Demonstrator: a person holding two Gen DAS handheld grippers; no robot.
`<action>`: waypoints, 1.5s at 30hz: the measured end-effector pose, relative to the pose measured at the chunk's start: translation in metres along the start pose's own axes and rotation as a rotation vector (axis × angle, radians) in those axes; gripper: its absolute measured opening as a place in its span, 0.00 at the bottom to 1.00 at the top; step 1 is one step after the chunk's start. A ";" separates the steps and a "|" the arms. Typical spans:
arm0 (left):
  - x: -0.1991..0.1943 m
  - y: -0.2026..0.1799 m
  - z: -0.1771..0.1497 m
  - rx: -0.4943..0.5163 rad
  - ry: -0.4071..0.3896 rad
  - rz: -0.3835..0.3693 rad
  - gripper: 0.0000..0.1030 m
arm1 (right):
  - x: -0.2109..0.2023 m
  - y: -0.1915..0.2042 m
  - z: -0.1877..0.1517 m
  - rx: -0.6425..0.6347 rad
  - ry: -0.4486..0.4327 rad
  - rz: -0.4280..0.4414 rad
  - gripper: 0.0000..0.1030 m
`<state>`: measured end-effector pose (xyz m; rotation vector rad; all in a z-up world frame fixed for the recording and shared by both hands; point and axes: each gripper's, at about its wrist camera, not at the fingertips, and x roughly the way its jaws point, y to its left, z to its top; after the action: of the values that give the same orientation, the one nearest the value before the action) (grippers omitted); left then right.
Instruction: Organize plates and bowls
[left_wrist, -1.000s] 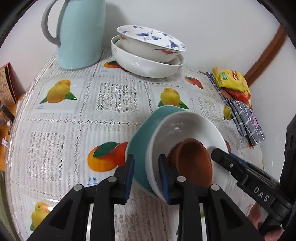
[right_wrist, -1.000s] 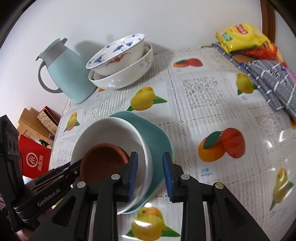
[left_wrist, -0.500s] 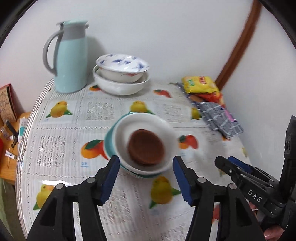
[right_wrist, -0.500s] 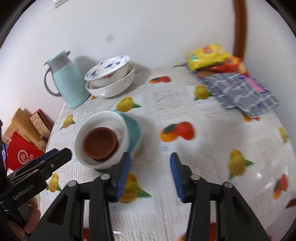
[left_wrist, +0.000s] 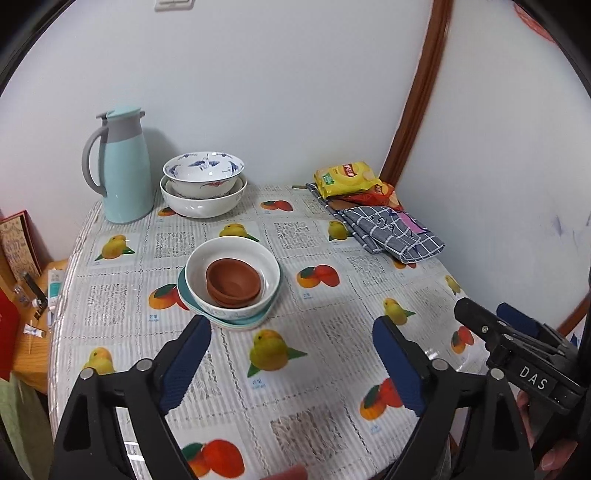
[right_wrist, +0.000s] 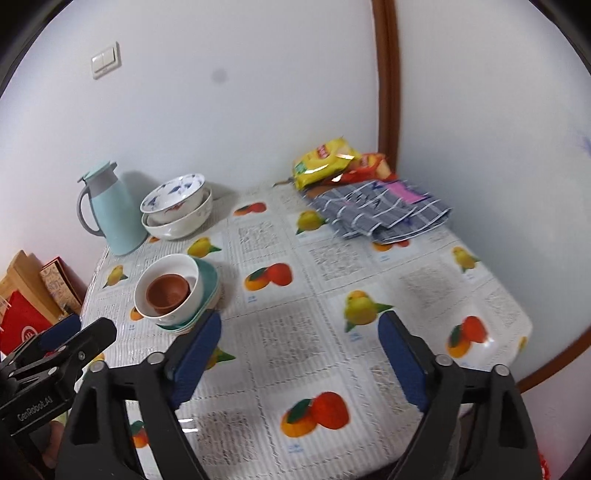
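Fruit-print lace cloth covers the desk (left_wrist: 325, 376), set into a pale-walled corner with a brown door frame. Nearest the lens: left gripper (left_wrist: 291, 363), jaws spread wide, having just been opening, nothing between them. Right gripper (right_wrist: 299, 354) likewise spread, just been opening, empty, hanging above bare cloth. Each gripper shows in the other's view; bodies read "DAS" and "GenRobot.AI". Mid-desk: brown bowls (left_wrist: 233, 282), apparently two nested, sit inside a white bowl (left_wrist: 266, 260), which rests on a teal plate (left_wrist: 184, 291); stack upright, free of both grippers. Farther, against the wall: blue-patterned bowl (left_wrist: 203, 172) nested in a large white bowl (left_wrist: 201, 205), just beside a pale blue jug (left_wrist: 123, 166). Far right: grey checked cloth (left_wrist: 399, 230) with yellow snack bag (left_wrist: 345, 177) behind it; its red logo is too small to read. Small captions under the printed fruits are illegible. Judgement: stacking looks largely done, two tidy nests; possibly left is shifting the middle stack back beside the rear pair, though nothing loose remains in view.
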<state>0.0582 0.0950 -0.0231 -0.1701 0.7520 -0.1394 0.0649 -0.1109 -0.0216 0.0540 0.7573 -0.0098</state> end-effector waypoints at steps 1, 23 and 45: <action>-0.004 -0.003 -0.002 0.007 -0.005 0.003 0.88 | -0.005 -0.002 -0.002 -0.003 -0.002 -0.013 0.86; -0.042 -0.042 -0.029 0.053 -0.061 -0.010 0.92 | -0.064 -0.028 -0.036 0.019 -0.034 -0.033 0.87; -0.044 -0.042 -0.029 0.054 -0.062 0.000 0.92 | -0.068 -0.030 -0.035 0.026 -0.039 -0.042 0.87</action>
<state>0.0042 0.0596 -0.0058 -0.1221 0.6854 -0.1535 -0.0099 -0.1392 -0.0017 0.0625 0.7197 -0.0610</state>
